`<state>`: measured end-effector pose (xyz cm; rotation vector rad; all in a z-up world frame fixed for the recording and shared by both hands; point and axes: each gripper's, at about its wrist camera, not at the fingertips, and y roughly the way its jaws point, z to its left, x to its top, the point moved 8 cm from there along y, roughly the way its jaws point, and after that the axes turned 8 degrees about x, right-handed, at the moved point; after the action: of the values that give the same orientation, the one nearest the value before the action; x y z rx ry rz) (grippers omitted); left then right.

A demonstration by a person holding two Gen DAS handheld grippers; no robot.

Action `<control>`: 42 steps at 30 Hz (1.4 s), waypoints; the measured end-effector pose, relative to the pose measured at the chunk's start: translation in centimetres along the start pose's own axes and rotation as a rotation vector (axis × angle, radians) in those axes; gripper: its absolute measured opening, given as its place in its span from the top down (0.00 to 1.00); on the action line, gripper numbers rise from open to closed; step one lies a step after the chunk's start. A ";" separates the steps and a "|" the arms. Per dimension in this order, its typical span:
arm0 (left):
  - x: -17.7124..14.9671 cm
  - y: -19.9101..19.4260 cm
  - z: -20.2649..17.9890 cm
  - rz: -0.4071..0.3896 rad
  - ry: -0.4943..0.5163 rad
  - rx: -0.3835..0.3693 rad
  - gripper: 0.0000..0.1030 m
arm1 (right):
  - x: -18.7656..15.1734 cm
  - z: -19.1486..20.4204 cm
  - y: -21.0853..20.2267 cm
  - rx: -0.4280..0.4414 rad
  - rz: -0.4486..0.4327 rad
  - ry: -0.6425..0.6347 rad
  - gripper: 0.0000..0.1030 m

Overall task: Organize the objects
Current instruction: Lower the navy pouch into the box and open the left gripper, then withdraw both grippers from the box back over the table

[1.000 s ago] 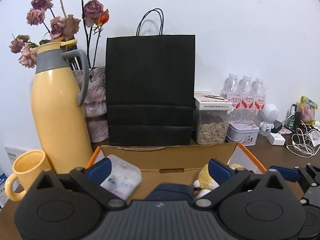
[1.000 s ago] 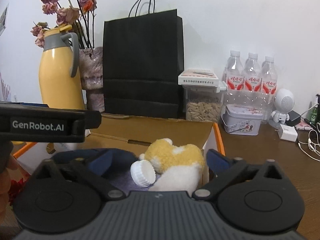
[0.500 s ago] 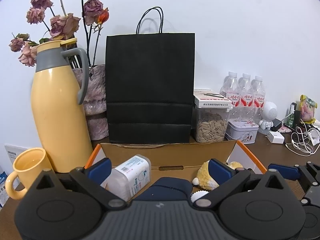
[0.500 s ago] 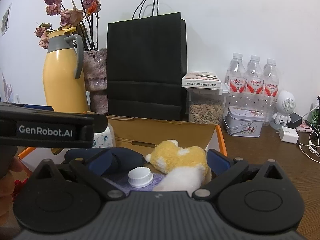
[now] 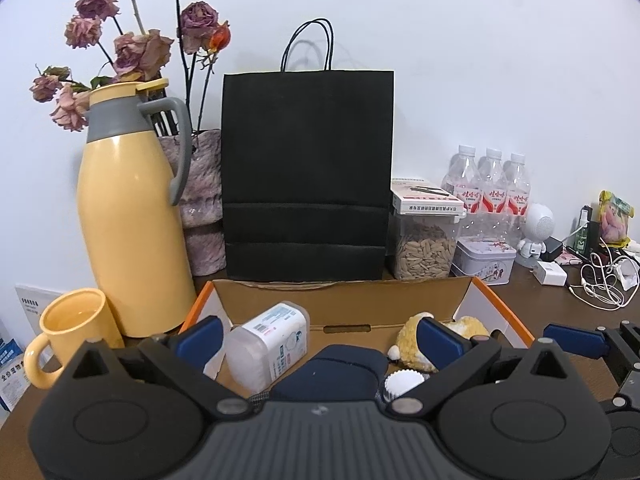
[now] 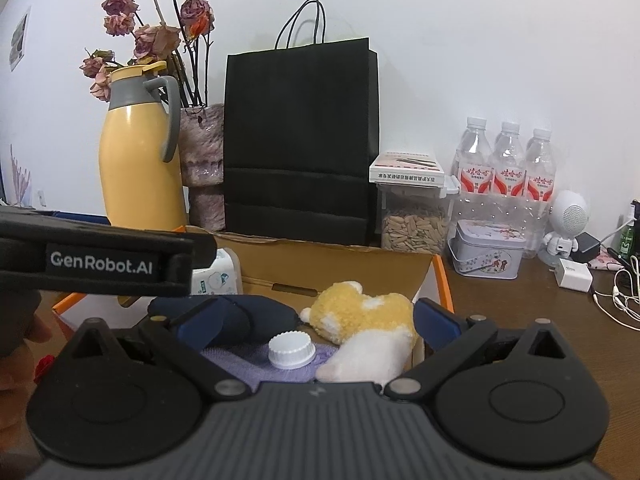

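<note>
right wrist view: "genrobot.ai" on left tongs; both tongs spread apart, empty.

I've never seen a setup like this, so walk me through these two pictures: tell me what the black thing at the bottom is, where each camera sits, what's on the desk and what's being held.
There is no robot. A person holds a two-fingered claw in each hand, with a camera on each looking forward along its blue-tipped fingers. One picture is from the left claw, the other from the right claw; the bar reading GenRobot.AI is the left one seen from the side.

Both claws are open and hold nothing. Below them an open cardboard box contains a white plastic container, a yellow plush toy, a white cap and dark blue fabric. Behind stand a yellow jug, a mug and a black paper bag.
</note>
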<state>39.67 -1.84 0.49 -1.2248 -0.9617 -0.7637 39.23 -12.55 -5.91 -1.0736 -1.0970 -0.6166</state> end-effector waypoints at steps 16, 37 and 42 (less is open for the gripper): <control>-2.1 -3.5 1.6 0.024 -0.003 0.013 0.00 | -1.8 1.7 -3.5 -0.008 0.009 -0.001 0.00; -8.5 -6.9 8.3 0.120 0.022 0.102 0.00 | -7.5 3.2 -7.5 -0.039 0.112 0.011 0.00; -10.6 -7.3 10.0 0.169 0.023 0.114 0.00 | -9.1 3.3 -8.3 -0.048 0.146 0.013 0.00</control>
<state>26.86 6.34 -5.54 -1.1785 -0.8599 -0.5805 27.62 -13.67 -10.94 -1.1780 -0.9874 -0.5352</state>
